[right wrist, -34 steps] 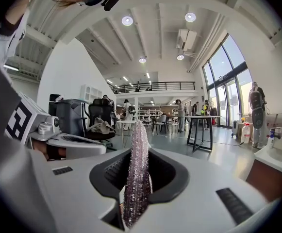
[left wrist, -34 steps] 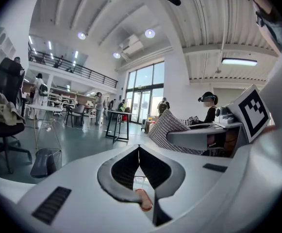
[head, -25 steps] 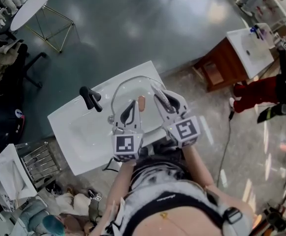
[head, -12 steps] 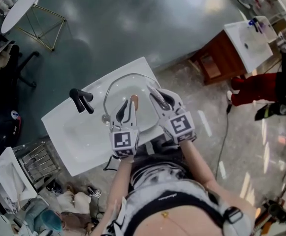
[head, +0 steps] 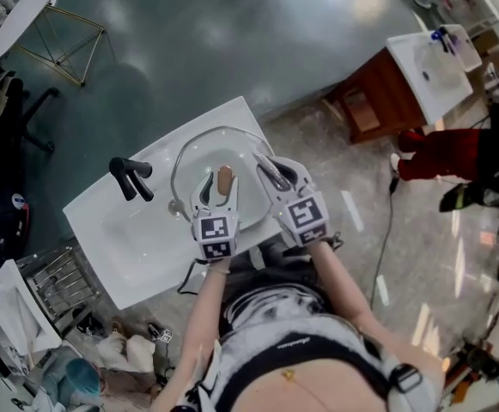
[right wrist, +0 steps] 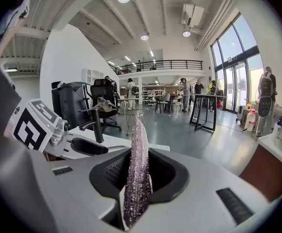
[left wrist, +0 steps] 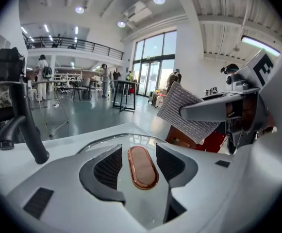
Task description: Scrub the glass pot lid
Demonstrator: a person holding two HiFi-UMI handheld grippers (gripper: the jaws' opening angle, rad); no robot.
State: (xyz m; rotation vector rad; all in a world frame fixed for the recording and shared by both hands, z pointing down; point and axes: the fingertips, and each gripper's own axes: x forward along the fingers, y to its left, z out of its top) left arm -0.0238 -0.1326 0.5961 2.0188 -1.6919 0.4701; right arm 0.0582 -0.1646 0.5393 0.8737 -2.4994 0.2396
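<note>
- Straddling the glass pot lid's [head: 196,156] copper handle [left wrist: 142,167], the left gripper's [left wrist: 140,155] jaws have just been opening and stand clear of it.
- The right gripper [right wrist: 138,173] pinches a glittery scrub cloth [right wrist: 139,147].

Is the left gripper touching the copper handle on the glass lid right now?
Apart. The left gripper view shows the left gripper, jaws just been opening, with the copper handle between them and a gap on each side.
</note>
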